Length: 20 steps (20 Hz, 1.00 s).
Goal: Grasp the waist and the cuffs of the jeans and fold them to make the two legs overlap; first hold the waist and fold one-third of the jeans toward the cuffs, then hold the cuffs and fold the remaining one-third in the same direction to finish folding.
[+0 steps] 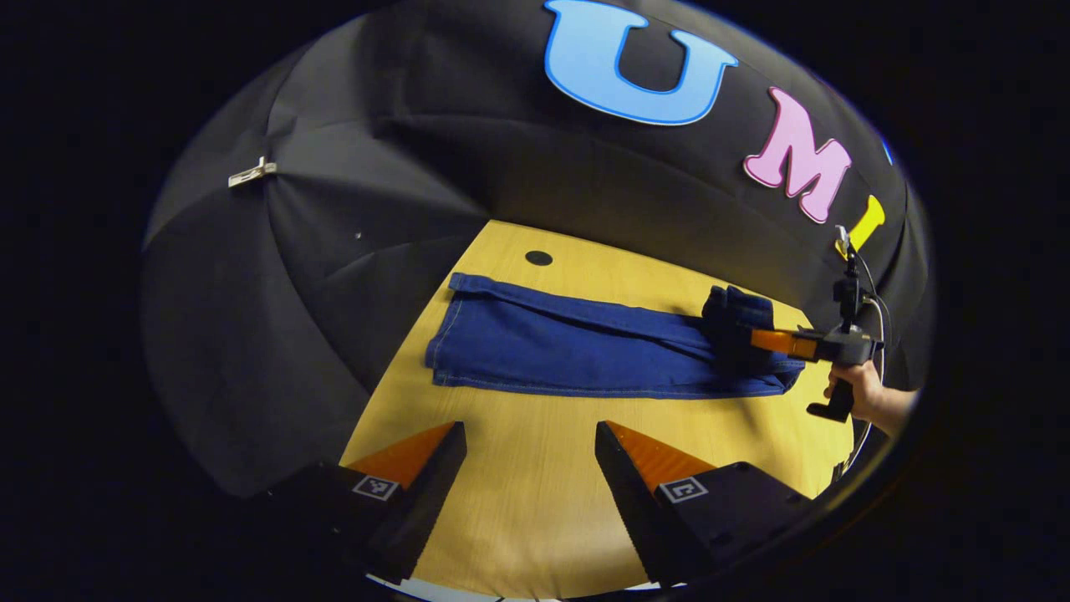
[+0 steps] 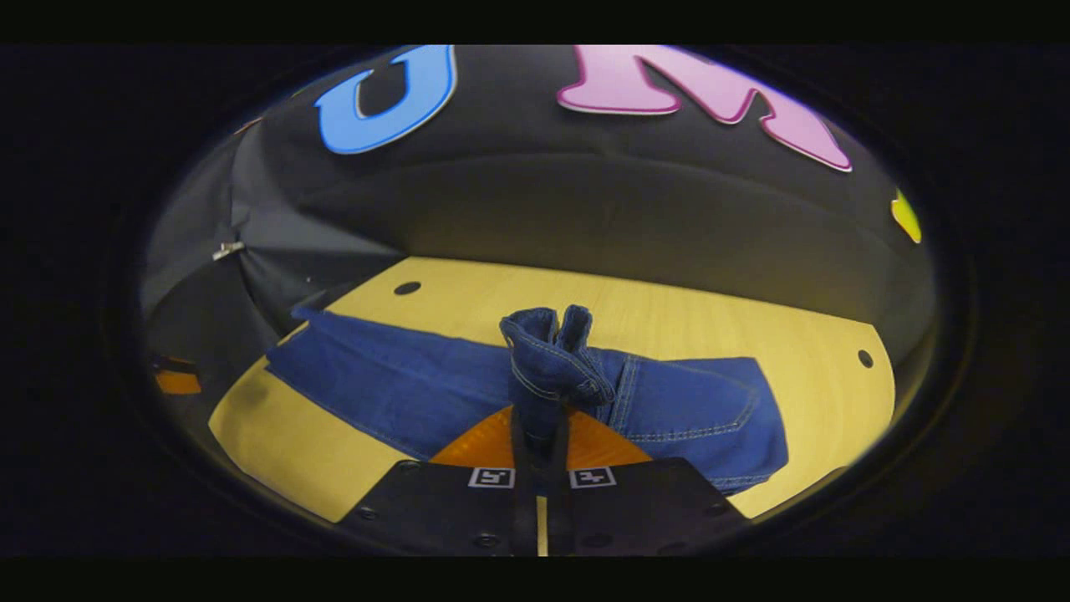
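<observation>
Dark blue jeans (image 1: 568,347) lie lengthwise on the yellow wooden table (image 1: 535,502), legs overlapped, with the cuffs (image 1: 451,334) at the left end. In the left gripper view, my left gripper (image 1: 531,443) stands open over bare table, just in front of the jeans and holding nothing. At the jeans' right end, the right gripper (image 1: 729,334), held by a hand (image 1: 873,397), pinches the waist. In the right gripper view, my right gripper (image 2: 541,422) is shut on a raised bunch of waist fabric (image 2: 552,355). The rest of the jeans (image 2: 393,385) lies flat.
The black cloth wall (image 1: 351,276) rises close behind and to the left of the table. Small round holes mark the tabletop (image 1: 538,257) (image 2: 865,358). A metal clip (image 1: 251,173) hangs on the wall. Bare table lies between the jeans and the front edge.
</observation>
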Each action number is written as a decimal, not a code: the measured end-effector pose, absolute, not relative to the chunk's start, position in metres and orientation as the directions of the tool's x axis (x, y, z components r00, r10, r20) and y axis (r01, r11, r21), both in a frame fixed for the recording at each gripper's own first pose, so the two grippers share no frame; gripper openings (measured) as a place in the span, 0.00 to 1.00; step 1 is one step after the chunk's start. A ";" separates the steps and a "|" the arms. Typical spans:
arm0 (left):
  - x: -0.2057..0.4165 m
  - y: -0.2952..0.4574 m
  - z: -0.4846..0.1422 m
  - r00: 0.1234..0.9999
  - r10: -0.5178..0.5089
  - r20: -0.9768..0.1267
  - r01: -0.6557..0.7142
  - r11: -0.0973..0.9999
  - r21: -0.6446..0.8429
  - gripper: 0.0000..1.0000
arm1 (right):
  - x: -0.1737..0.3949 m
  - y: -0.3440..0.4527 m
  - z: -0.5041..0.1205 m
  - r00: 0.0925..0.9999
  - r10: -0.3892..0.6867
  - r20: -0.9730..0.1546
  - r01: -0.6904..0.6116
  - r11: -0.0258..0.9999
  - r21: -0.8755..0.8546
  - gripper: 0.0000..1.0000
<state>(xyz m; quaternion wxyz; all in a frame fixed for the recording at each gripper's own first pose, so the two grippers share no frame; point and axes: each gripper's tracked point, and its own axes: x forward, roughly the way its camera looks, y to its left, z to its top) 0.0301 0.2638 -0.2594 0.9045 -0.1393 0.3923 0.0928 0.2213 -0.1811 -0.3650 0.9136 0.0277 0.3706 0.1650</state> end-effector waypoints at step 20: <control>0.140 0.353 -0.294 0.566 0.087 -0.820 -0.413 0.891 -0.190 0.96 | 0.248 -0.232 -0.338 0.585 0.608 -0.537 -0.428 0.793 0.433 0.98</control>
